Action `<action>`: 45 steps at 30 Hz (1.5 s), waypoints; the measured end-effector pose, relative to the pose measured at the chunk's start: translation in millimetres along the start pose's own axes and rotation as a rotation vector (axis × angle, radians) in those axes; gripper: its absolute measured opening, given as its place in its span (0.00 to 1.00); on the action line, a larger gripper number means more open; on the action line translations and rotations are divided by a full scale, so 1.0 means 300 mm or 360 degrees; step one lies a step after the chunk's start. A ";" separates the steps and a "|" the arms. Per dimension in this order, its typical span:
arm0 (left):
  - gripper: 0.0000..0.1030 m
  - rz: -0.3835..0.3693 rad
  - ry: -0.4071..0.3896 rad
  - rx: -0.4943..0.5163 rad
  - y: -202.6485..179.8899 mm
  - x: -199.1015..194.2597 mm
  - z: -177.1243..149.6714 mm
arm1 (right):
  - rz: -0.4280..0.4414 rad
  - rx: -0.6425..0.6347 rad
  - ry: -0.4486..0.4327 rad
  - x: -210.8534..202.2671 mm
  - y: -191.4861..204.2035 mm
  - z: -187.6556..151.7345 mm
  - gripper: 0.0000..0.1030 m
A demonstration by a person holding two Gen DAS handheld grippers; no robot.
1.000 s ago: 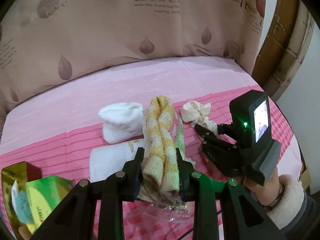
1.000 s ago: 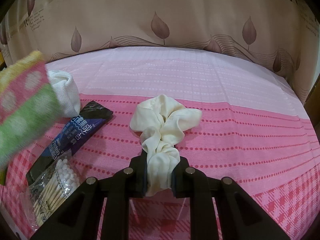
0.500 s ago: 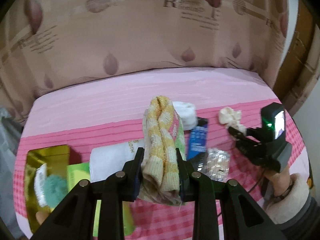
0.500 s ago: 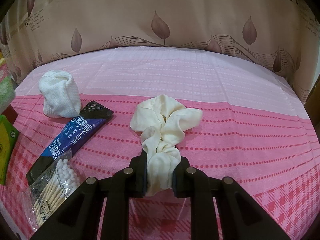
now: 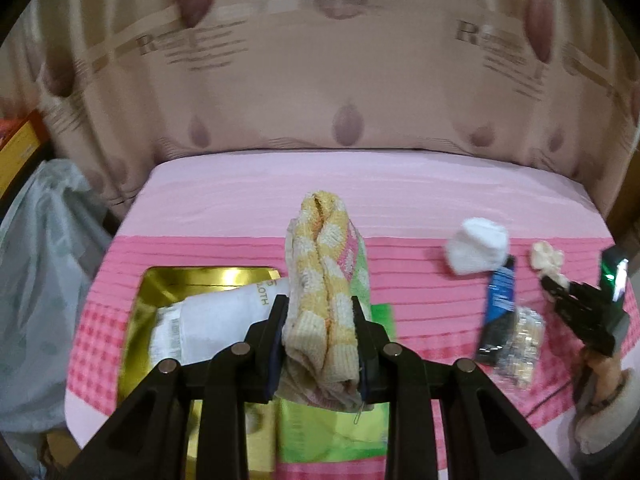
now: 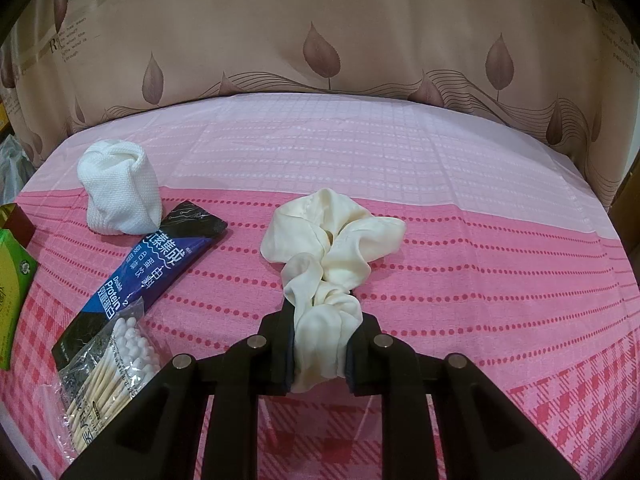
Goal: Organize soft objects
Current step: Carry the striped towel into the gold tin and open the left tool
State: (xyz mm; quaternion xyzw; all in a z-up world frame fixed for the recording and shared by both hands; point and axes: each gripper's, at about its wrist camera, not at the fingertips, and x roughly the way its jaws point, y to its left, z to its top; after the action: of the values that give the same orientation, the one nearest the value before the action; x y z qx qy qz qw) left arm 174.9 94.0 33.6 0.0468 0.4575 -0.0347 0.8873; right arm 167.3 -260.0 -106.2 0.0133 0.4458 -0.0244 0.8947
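Observation:
My left gripper (image 5: 320,312) is shut on a folded yellow, pink and green towel (image 5: 326,276) and holds it above the right edge of a gold box (image 5: 160,288). A white rolled cloth (image 5: 208,324) lies in that box. My right gripper (image 6: 322,320) is shut on a cream scrunchie (image 6: 332,248) that rests on the pink tablecloth; it also shows in the left wrist view (image 5: 546,258). A white balled sock (image 6: 118,188) lies at the left, seen too in the left wrist view (image 5: 476,246).
A blue protein bar wrapper (image 6: 148,268) and a bag of cotton swabs (image 6: 108,368) lie left of the scrunchie. A green box (image 5: 332,428) sits beside the gold box. A grey plastic bag (image 5: 36,280) hangs off the table's left edge. A curtain stands behind.
My left gripper has carried the towel left, away from the right gripper, to above the gold box. The right gripper and scrunchie have stayed still.

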 end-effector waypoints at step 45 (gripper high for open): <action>0.42 0.0195 0.0135 -0.0179 0.306 0.159 -0.106 | -0.0018 -0.0017 -0.0003 -0.004 0.004 -0.007 0.18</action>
State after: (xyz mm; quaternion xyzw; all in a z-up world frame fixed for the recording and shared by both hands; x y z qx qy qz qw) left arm 186.3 188.0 -19.1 0.0262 0.4921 0.0475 0.8688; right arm 165.0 -258.8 -106.5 0.0058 0.4452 -0.0272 0.8950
